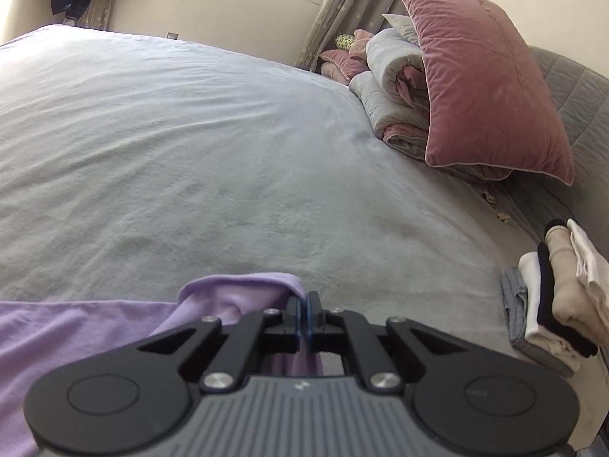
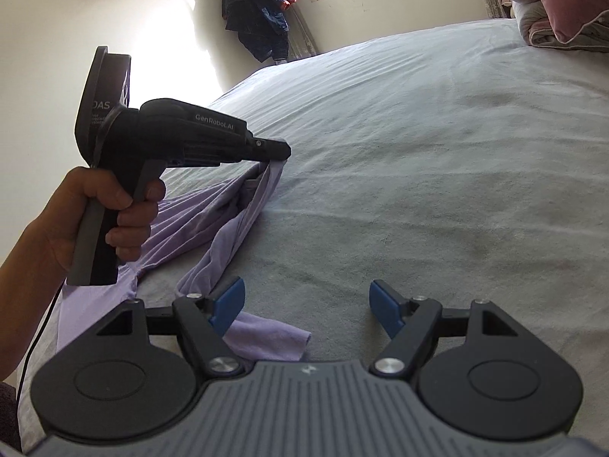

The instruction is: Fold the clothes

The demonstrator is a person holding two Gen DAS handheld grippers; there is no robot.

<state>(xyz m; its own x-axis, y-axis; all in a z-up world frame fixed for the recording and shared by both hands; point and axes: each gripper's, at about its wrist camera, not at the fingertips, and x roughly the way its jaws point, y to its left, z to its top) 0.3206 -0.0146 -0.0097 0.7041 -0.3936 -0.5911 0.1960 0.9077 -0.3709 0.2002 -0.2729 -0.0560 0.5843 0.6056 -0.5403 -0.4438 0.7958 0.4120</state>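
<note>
- My left hand-held gripper is pinching a bunched fold of the lilac garment, pads pressed tight together on the cloth.
- In the right wrist view, that left hand-held gripper is hanging above the bed, and the lilac garment is draping down from its tip in long creases.
- My left hand is wrapping round the grey grip, one finger on the trigger.
- My right hand-held gripper is standing wide apart, blue pads gripping nothing.
- A loose end of the lilac garment is lying flat on the sheet just under and inside my right hand-held gripper's left pad; whether the pad is touching it, I cannot tell.
- The rest of the garment is spreading off to the left of both hand-held grippers, along the near edge of the bed.
- Ahead of my left hand-held gripper the pale grey sheet is running open and lightly rumpled.
- Off to its right, near the edge, a stack of folded clothes is sitting in white, black, beige and grey.
- Further ahead and right, a pink pillow is leaning on a rolled quilt.
- Far ahead of my right hand-held gripper, dark jackets are hanging on the wall beside the window.
</note>
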